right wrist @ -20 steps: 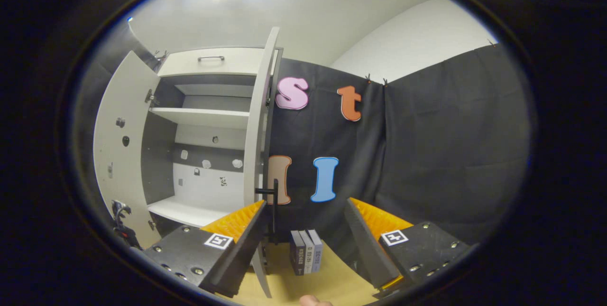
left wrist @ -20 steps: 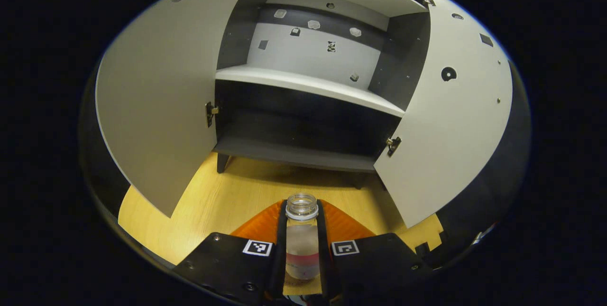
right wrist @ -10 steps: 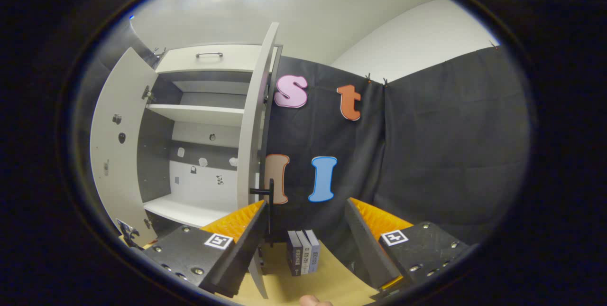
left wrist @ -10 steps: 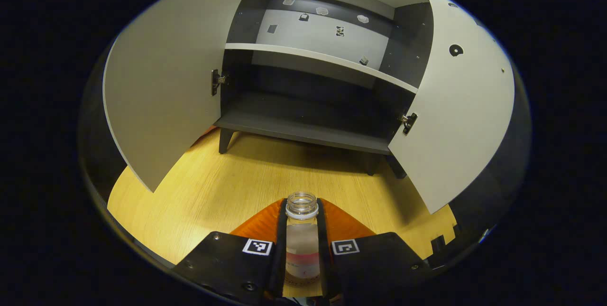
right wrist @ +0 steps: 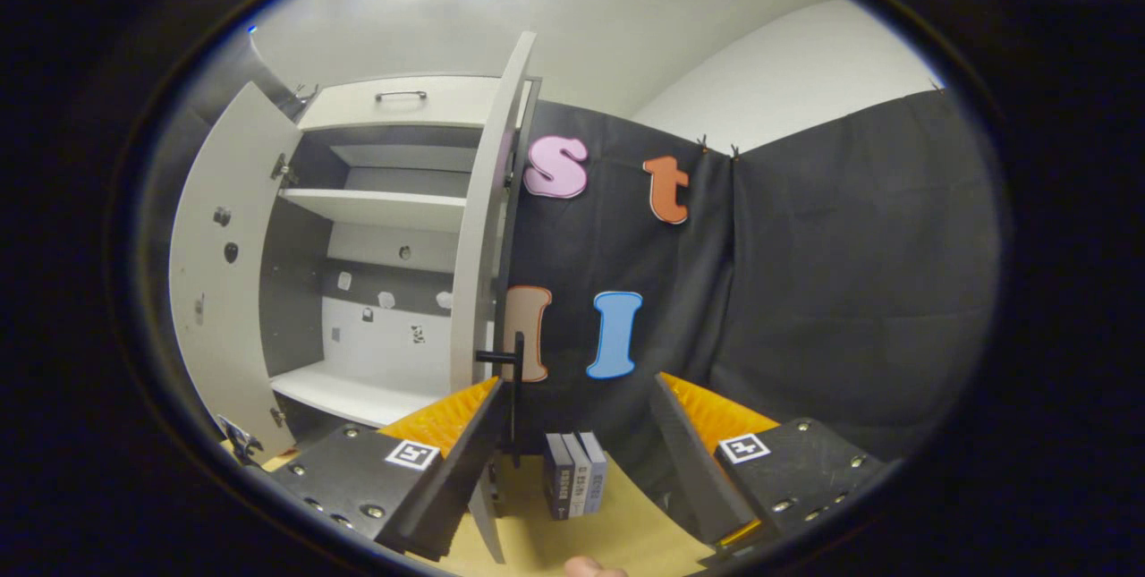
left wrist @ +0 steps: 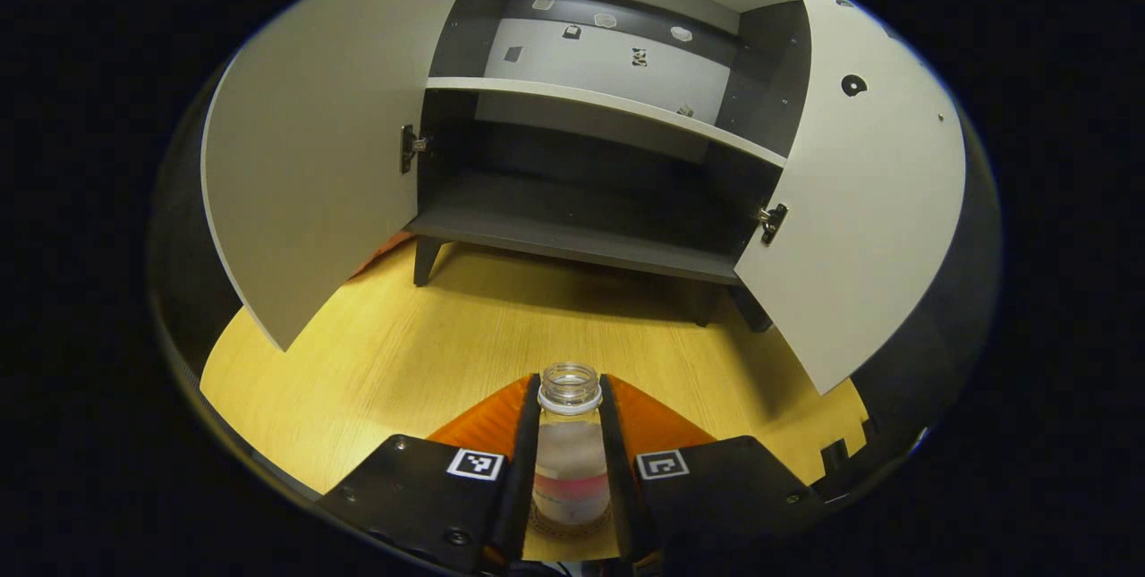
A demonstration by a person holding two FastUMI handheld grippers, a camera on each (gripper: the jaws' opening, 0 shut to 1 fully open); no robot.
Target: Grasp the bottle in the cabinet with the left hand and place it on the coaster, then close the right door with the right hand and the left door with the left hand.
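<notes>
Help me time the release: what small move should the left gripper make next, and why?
Probably open the left gripper. It is shut on the bottle, whose base already seems to sit on the coaster on the table. Both cabinet doors are open and wait for that release.

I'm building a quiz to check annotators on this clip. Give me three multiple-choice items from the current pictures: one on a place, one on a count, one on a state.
1. Where is the bottle?
A. on the cabinet's shelf
B. between the left gripper's fingers
C. lying on the table

2. How many small books stand on the table?
A. one
B. three
C. five

3. The cabinet doors are:
A. both open
B. both shut
C. only one open

Answers: B, both fingers press its sides; B, three spines stand side by side; A, left door and right door are swung out.
</notes>
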